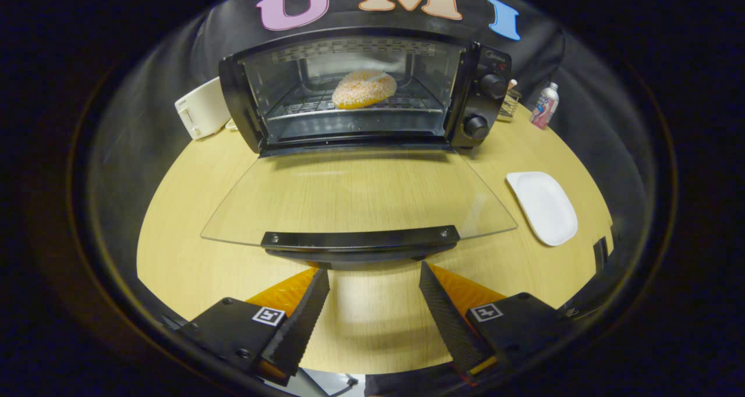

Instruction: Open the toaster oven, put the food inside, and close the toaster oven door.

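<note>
A black toaster oven [483, 88] stands at the back of the wooden table with its glass door [355, 193] folded down flat toward me. A sprinkled doughnut [364, 88] lies on the wire rack inside the oven. The door's black handle [359, 241] is just ahead of my fingertips. My gripper [374, 275] is open, its two fingers spread wide a little under and before the handle, with nothing between them.
A white plate [544, 206] lies on the table to the right of the door. A white toaster [201, 109] stands left of the oven. A small bottle [545, 106] and a wire holder [510, 103] stand to the oven's right.
</note>
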{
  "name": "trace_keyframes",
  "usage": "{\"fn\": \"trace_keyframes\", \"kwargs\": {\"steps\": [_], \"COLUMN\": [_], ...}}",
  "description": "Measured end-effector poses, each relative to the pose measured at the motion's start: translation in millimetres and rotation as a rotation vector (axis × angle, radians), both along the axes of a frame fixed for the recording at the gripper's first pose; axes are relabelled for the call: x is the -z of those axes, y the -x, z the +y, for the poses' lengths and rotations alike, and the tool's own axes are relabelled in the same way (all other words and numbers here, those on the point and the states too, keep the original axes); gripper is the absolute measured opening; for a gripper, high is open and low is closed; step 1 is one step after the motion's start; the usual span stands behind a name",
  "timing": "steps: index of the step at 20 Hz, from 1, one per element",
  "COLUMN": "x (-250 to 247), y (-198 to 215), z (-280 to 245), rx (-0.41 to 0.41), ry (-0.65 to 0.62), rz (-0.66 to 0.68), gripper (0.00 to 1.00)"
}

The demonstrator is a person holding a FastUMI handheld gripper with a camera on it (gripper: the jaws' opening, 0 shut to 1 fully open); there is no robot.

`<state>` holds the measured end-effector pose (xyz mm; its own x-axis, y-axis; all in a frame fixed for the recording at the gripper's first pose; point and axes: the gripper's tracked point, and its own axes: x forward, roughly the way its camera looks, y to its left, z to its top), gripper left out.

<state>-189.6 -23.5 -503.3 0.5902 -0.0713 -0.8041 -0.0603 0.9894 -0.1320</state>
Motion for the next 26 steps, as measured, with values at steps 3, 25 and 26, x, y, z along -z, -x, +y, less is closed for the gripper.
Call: {"fn": "trace_keyframes", "kwargs": {"steps": [3,25,26], "x": [-13.9,-105.0,-107.2], "y": [-7.7,-135.1,-139.6], "z": [4.4,35.9,37.0], "rx": [-0.018,0.015,0.014], "ry": [-0.008,-0.120,-0.122], "rz": [-0.038,-0.298,-0.302], "gripper": [0.99,0.99,0.99]}}
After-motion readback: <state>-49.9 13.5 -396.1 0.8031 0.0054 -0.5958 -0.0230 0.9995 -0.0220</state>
